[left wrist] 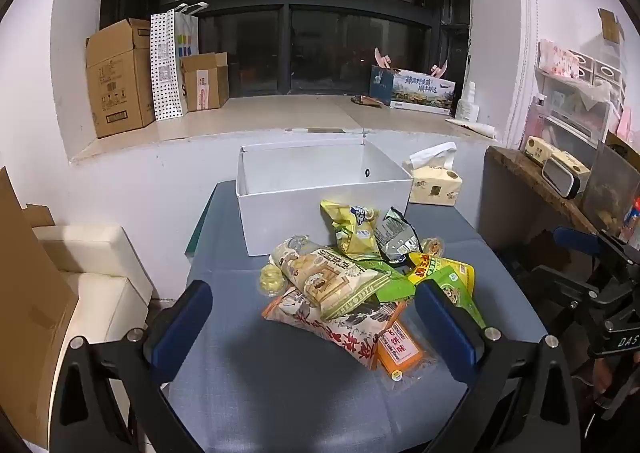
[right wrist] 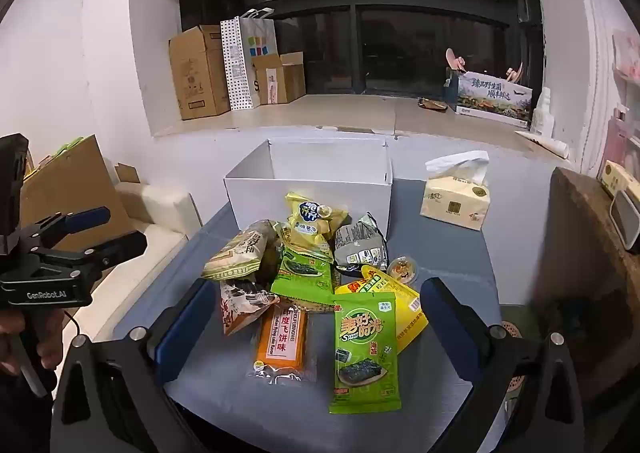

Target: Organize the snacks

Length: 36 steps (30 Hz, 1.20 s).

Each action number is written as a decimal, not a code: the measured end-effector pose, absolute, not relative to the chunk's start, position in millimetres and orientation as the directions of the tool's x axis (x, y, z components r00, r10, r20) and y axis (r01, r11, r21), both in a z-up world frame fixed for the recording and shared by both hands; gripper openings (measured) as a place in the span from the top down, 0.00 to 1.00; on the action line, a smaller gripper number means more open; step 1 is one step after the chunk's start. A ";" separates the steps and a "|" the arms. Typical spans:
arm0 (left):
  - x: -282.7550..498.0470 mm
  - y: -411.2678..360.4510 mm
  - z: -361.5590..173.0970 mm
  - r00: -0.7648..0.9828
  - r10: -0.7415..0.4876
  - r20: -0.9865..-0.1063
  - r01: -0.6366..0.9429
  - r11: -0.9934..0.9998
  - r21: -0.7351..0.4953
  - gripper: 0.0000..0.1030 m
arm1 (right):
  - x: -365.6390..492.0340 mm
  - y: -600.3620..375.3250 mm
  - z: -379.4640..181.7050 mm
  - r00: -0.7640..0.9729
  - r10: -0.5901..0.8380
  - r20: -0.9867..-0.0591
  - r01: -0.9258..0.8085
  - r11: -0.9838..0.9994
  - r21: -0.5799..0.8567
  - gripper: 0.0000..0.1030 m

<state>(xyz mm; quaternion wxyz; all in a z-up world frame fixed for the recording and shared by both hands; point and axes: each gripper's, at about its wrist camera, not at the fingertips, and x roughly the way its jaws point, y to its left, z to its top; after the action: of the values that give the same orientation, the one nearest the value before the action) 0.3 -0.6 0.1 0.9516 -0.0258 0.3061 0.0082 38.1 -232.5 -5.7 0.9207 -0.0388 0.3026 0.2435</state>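
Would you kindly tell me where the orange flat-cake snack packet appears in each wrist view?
Left wrist: the orange flat-cake snack packet lies lower right of centre, half under the pile.
Right wrist: it lies lower centre, fully exposed, left of the green seaweed packet.
Shared landmark: the white open cardboard box behind the pile.

A table point(right wrist: 448, 253) covered in grey-blue cloth is seen. On it are set a white open box point(right wrist: 308, 193), a tissue pack point(right wrist: 456, 203) and a heap of snack packets point(right wrist: 320, 293).

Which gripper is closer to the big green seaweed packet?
Right. The right gripper is open, with the green seaweed packet lying between its fingers. The left gripper is open over the pile's other side, farther from it.
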 end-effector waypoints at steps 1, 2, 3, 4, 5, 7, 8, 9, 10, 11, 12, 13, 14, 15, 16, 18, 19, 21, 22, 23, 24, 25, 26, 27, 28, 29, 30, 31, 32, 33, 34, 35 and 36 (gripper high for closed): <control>0.3 -0.8 0.2 0.813 -0.001 -0.582 -0.030 0.999 -0.042 0.00 | 37.3 -232.8 -6.1 0.700 0.423 -0.575 -0.470 0.880 0.075 0.00; 0.3 -0.9 0.4 0.814 -0.003 -0.580 -0.027 0.999 -0.043 0.00 | 36.7 -233.2 -6.5 0.700 0.424 -0.574 -0.470 0.879 0.077 0.00; -0.7 -1.8 0.4 0.817 -0.003 -0.577 -0.026 0.999 -0.042 0.00 | 36.2 -233.6 -7.0 0.699 0.427 -0.574 -0.471 0.879 0.080 0.00; -4.3 -4.8 0.1 0.822 -0.001 -0.569 -0.027 0.999 -0.041 0.00 | 35.8 -233.9 -7.6 0.698 0.428 -0.574 -0.471 0.879 0.082 0.00; -3.1 -3.2 1.7 0.818 -0.005 -0.576 -0.027 0.999 -0.046 0.00 | 34.8 -234.0 -7.4 0.697 0.428 -0.575 -0.470 0.879 0.084 0.00; -4.4 -3.7 0.4 0.819 -0.002 -0.573 -0.030 0.998 -0.047 0.00 | 35.5 -232.2 -0.9 0.696 0.429 -0.576 -0.473 0.877 0.083 0.00; -4.2 -4.1 0.4 0.818 -0.002 -0.575 -0.030 0.998 -0.046 0.00 | 36.0 -232.2 -0.3 0.696 0.428 -0.576 -0.471 0.878 0.082 0.00; -2.9 -4.7 2.3 0.813 0.000 -0.582 -0.030 0.999 -0.043 0.00 | 33.5 -231.3 -0.3 0.702 0.426 -0.571 -0.472 0.878 0.074 0.00; -2.7 -5.0 2.9 0.813 0.000 -0.583 -0.031 0.999 -0.042 0.00 | 33.5 -231.5 0.9 0.703 0.428 -0.569 -0.473 0.878 0.075 0.00; -2.4 -5.4 2.8 0.811 0.001 -0.585 -0.031 0.999 -0.041 0.00 | 35.0 -231.1 2.4 0.702 0.428 -0.570 -0.473 0.878 0.077 0.00; -0.9 -5.9 1.8 0.809 0.001 -0.588 -0.030 0.999 -0.039 0.00 | 32.4 -232.6 0.5 0.705 0.432 -0.562 -0.477 0.876 0.076 0.00; 0.5 -3.5 0.5 0.807 -0.001 -0.590 -0.028 0.999 -0.041 0.00 | 31.7 -232.8 -0.6 0.706 0.434 -0.560 -0.478 0.875 0.075 0.00; 0.5 -3.4 0.6 0.807 -0.001 -0.590 -0.028 0.999 -0.041 0.00 | 32.6 -233.0 -0.2 0.704 0.434 -0.562 -0.477 0.875 0.078 0.00; 0.3 -3.1 0.8 0.808 -0.003 -0.589 -0.027 0.999 -0.041 0.00 | 32.8 -232.9 0.4 0.705 0.433 -0.562 -0.476 0.876 0.078 0.00; 0.6 -3.4 1.0 0.807 -0.004 -0.590 -0.026 0.999 -0.041 0.00 | 32.9 -233.6 0.4 0.705 0.434 -0.561 -0.476 0.876 0.079 0.00; 1.5 -3.0 0.4 0.807 -0.004 -0.591 -0.026 0.999 -0.042 0.00 | 33.5 -234.1 1.1 0.705 0.434 -0.561 -0.475 0.876 0.080 0.00; 1.7 -2.8 0.3 0.807 -0.005 -0.591 -0.025 0.999 -0.042 0.00 | 32.9 -234.5 -0.1 0.707 0.434 -0.558 -0.475 0.877 0.080 0.00; 1.7 -2.7 0.0 0.807 -0.008 -0.590 -0.023 0.999 -0.044 0.00 | 32.5 -234.6 0.3 0.707 0.435 -0.558 -0.475 0.876 0.081 0.00; 1.4 -2.8 -0.2 0.808 -0.008 -0.589 -0.022 0.999 -0.044 0.00 | 32.4 -234.7 0.2 0.708 0.433 -0.558 -0.473 0.877 0.081 0.00; 1.3 -2.9 -0.5 0.809 -0.009 -0.588 -0.020 0.999 -0.044 0.00 | 32.4 -234.9 0.2 0.709 0.432 -0.557 -0.472 0.878 0.081 0.00; 1.0 -3.0 -0.4 0.809 -0.010 -0.588 -0.020 0.999 -0.044 0.00 | 32.9 -235.8 -0.3 0.708 0.434 -0.557 -0.472 0.877 0.083 0.00; 1.1 -2.9 -0.7 0.809 -0.010 -0.588 -0.020 0.999 -0.044 0.00 | 32.9 -236.1 -0.2 0.708 0.434 -0.557 -0.472 0.878 0.084 0.00; 0.8 -3.7 -0.3 0.809 -0.009 -0.588 -0.020 0.999 -0.044 0.00 | 32.9 -236.3 -0.2 0.708 0.433 -0.558 -0.470 0.878 0.085 0.00; 0.9 -3.6 -0.6 0.808 -0.011 -0.589 -0.019 0.999 -0.045 0.00 | 32.7 -236.1 -0.2 0.708 0.434 -0.558 -0.471 0.878 0.085 0.00; 0.7 -3.7 -0.4 0.808 -0.012 -0.589 -0.018 0.999 -0.046 0.00 | 33.2 -236.7 0.1 0.707 0.433 -0.558 -0.471 0.878 0.085 0.00; -0.1 -3.9 0.3 0.809 -0.011 -0.588 -0.019 0.999 -0.045 0.00 | 33.3 -236.9 0.1 0.708 0.432 -0.558 -0.469 0.879 0.085 0.00; -0.4 -3.9 0.7 0.809 -0.010 -0.588 -0.019 0.999 -0.044 0.00 | 33.4 -236.9 0.5 0.708 0.432 -0.559 -0.469 0.879 0.086 0.00; -0.3 -3.9 0.8 0.808 -0.010 -0.589 -0.020 0.999 -0.043 0.00 | 33.5 -237.0 0.6 0.707 0.432 -0.560 -0.469 0.879 0.086 0.00; -0.4 -3.8 1.0 0.808 -0.009 -0.589 -0.020 0.999 -0.043 0.00 | 33.4 -237.2 0.6 0.708 0.431 -0.559 -0.468 0.880 0.087 0.00; -0.5 -3.7 0.9 0.808 -0.010 -0.589 -0.020 0.999 -0.044 0.00 | 33.2 -237.4 0.6 0.707 0.432 -0.559 -0.468 0.879 0.087 0.00; -0.7 -3.6 0.8 0.808 -0.010 -0.590 -0.020 0.999 -0.045 0.00 | 33.1 -237.6 0.7 0.708 0.432 -0.559 -0.468 0.879 0.087 0.00; -0.7 -3.8 0.9 0.807 -0.010 -0.590 -0.020 0.999 -0.045 0.00 | 33.0 -237.6 0.8 0.708 0.431 -0.559 -0.467 0.880 0.087 0.00; -0.5 -3.6 1.1 0.807 -0.010 -0.591 -0.021 0.999 -0.045 0.00 | 32.6 -237.4 0.6 0.709 0.431 -0.559 -0.467 0.880 0.086 0.00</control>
<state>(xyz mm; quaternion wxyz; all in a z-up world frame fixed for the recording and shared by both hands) -0.5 -3.6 1.1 0.9501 -0.0248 0.3109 0.0027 32.6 -237.4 0.6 0.9238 -0.0306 0.2945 0.2428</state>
